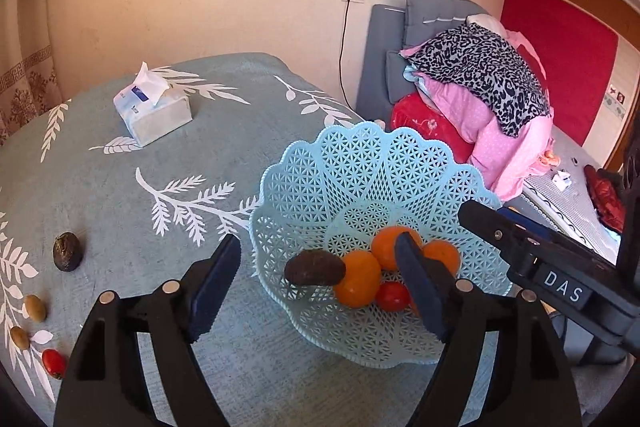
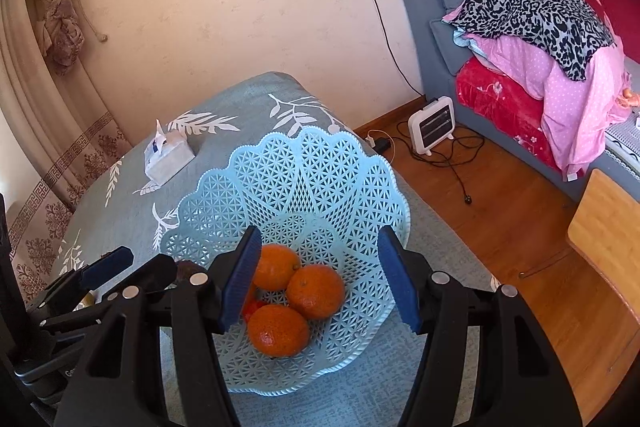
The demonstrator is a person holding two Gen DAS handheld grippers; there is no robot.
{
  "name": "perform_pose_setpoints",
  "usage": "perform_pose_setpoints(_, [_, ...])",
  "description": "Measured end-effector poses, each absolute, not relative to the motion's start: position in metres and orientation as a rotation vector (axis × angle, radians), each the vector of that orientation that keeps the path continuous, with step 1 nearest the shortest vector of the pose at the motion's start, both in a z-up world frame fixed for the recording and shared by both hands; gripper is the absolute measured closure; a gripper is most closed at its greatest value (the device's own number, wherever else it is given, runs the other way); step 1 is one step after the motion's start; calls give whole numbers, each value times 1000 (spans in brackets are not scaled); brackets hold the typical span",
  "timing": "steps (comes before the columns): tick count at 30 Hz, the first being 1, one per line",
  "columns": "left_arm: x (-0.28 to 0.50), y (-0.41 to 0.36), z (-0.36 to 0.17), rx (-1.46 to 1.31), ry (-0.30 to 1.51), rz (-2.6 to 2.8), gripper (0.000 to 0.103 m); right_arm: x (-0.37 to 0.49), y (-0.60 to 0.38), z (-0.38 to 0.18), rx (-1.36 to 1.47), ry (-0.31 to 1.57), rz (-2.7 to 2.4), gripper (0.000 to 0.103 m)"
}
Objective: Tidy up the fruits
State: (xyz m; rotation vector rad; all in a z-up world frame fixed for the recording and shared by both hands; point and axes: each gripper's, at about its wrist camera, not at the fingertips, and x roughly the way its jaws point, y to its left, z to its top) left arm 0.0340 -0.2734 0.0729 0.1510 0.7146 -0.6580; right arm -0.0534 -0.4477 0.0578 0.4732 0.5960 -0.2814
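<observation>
Both the left gripper (image 1: 320,279) and right gripper (image 2: 320,275) hang spread and empty over the pale-blue lattice plastic basket (image 1: 360,163) holding three oranges (image 2: 316,291), while a dark avocado (image 1: 68,251) waits at nine o'clock.

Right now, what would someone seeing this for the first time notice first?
The pale blue lattice basket on the leaf-print tablecloth stands out, with three oranges and a dark avocado inside. Both grippers hover open over it, empty. At the table's left edge another avocado, a small tomato and two olive-coloured fruits lie loose.
</observation>
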Motion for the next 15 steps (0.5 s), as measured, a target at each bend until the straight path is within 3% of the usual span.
perform_pose_setpoints(2, [35,-270,74,144,713,-647,18,-54,-446,58,472,591,-285,32])
perform_pose_setpoints(7, [32,-261,77,142,702,-625,13,-54,-442,60,458,588,-280,32])
perform_pose_setpoints(15, [30,-244,79,158,678,-549,12,-53,-435,61,446,589,-271,31])
